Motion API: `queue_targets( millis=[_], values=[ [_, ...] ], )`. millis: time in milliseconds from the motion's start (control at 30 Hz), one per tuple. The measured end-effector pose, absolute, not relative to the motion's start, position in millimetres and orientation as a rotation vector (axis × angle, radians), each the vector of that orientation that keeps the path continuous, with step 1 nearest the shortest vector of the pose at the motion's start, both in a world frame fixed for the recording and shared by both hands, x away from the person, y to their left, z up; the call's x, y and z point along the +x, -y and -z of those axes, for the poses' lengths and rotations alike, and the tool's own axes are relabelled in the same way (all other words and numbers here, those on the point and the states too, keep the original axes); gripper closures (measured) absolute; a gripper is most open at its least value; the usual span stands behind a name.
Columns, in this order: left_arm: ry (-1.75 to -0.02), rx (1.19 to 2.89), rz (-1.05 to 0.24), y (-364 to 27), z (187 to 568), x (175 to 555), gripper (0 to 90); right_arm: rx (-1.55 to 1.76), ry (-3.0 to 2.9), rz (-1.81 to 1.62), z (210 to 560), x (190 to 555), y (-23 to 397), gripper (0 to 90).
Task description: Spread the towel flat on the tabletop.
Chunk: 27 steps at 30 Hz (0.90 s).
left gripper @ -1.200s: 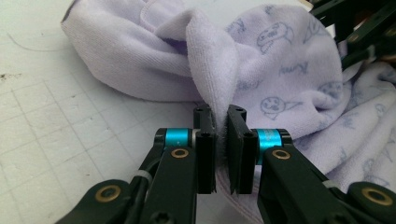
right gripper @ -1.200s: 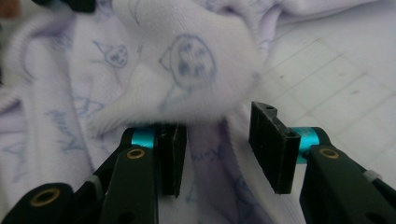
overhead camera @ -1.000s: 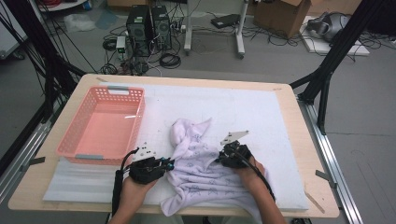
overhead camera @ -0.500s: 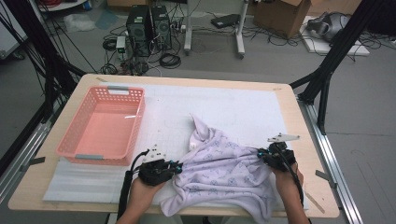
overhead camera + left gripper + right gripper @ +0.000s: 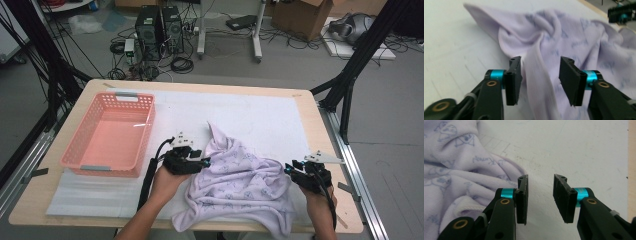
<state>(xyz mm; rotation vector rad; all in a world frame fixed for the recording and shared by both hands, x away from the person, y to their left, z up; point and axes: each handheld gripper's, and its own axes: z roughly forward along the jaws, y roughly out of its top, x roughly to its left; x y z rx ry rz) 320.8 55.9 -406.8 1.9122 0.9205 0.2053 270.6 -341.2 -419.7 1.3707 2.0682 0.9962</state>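
High view: the pale lilac printed cotton garment lies crumpled on the white table mat, at the near centre of the table, with its lower hem hanging over the near edge. A fold stands up at its far left corner. The left gripper sits at the garment's left edge; its jaws have just been opening, and in the left gripper view a ridge of cloth stands between the pads without being pressed, so the cloth is released. The right gripper sits at the garment's right edge; its jaws have also just been opening, and in the right gripper view they stand apart over bare mat, with the cloth just beside the left pad. The pink perforated plastic basket stands well apart at the left.

Risk: with both grips released, the overhanging hem may drag the garment off the table. A regrasp from here may catch several layers at the ridge and leave the cloth bunched.
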Motion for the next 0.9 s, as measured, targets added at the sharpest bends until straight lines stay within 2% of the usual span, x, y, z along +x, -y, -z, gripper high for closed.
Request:
queue_targets(
  millis=[133,267,500,567,633,700,900],
  values=[
    [-0.943,1.911,-0.211,-40.9,402.9,343.5,47.5,1.372,-2.073,-1.02,422.4,271.4,346.3,63.3],
    [-0.946,1.957,-0.227,-21.6,404.2,361.7,49.9,1.401,-2.104,-1.111,426.2,272.5,347.7,61.4],
    [-0.947,2.053,-0.173,13.9,424.6,369.1,49.0,1.367,-2.14,-1.141,426.4,274.2,340.3,58.9],
    [-0.923,2.106,-0.173,20.0,429.2,366.3,54.4,1.36,-2.145,-1.145,426.5,274.2,339.2,58.9],
    [-0.868,2.162,-0.195,22.4,429.8,362.4,68.7,1.363,-2.148,-1.149,426.3,273.8,338.3,58.6],
    [-0.814,2.199,-0.234,20.7,427.9,359.6,77.5,1.356,-2.148,-1.151,425.9,273.3,337.9,58.6],
    [-0.813,2.191,-0.246,-0.8,422.3,349.9,80.6,1.356,-2.142,-1.183,424.3,273.7,334.7,58.2]
  ],
)
